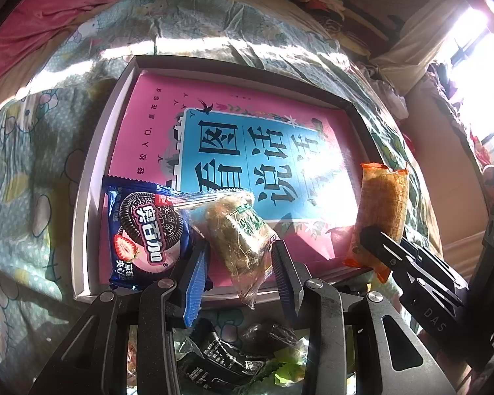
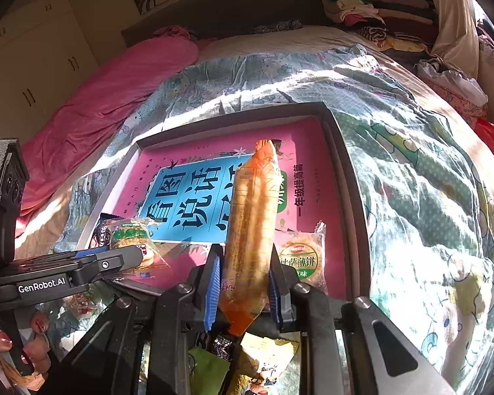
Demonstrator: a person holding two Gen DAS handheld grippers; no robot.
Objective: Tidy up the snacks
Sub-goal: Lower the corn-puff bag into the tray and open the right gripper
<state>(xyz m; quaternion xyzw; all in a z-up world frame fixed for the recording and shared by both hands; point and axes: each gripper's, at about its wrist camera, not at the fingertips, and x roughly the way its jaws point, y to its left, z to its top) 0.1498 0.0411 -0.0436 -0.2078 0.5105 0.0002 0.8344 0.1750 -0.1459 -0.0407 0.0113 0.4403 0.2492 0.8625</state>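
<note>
A shallow box [image 1: 95, 151] with a pink and blue book [image 1: 247, 151] inside lies on the bed. My left gripper [image 1: 238, 256] is shut on a clear-wrapped green cake snack [image 1: 237, 230], held over the box's near edge beside a blue Oreo pack [image 1: 141, 230] lying in the box. My right gripper [image 2: 243, 283] is shut on a long orange snack pack [image 2: 250, 223], held upright above the box; it also shows in the left wrist view [image 1: 378, 210]. A green-labelled cracker pack [image 2: 301, 256] lies in the box's near right corner.
Several loose snack packs [image 1: 227, 355] lie on the bed below the grippers, in front of the box. A patterned green quilt [image 2: 428, 197] surrounds the box. A pink blanket [image 2: 115, 92] lies at the back left. Clothes [image 2: 362, 3] pile up at the back right.
</note>
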